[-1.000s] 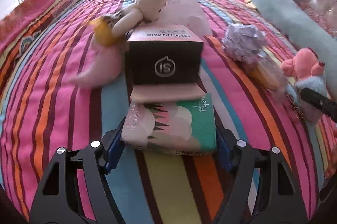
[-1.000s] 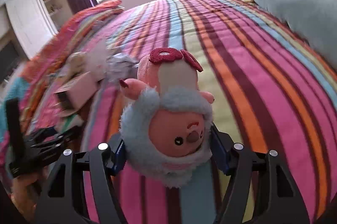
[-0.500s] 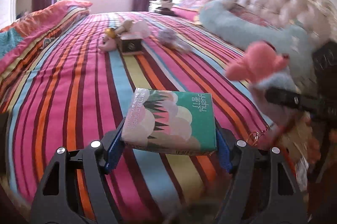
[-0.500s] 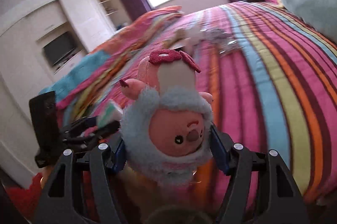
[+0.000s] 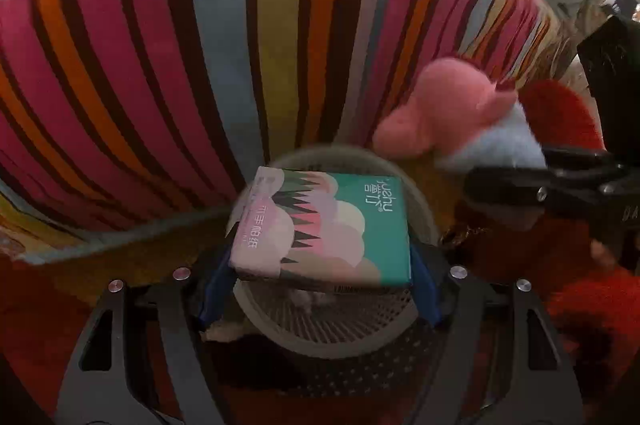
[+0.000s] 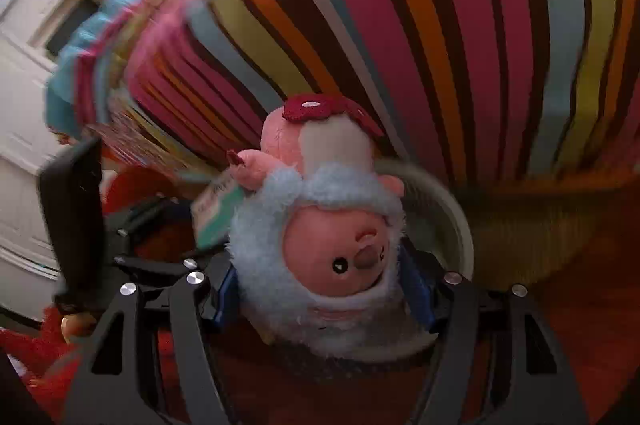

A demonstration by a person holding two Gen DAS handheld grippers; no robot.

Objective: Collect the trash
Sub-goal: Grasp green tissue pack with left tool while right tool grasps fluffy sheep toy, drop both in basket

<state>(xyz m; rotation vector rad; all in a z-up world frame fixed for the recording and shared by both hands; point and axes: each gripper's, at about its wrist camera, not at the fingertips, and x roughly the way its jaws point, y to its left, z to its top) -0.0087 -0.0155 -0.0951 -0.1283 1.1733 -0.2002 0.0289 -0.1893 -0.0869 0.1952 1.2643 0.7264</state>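
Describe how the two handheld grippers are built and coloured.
Both match: the left gripper and right gripper have black plastic frames with triangular cut-outs, round silver screw heads, and blue pads inside the fingers. No cables show.

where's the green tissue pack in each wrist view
Left wrist: tissue pack at lower centre, clamped in the left hand-held gripper above the mesh bin.
Right wrist: its edge peeks out at centre-left, behind the plush toy.
Shared landmark: the striped bedspread.
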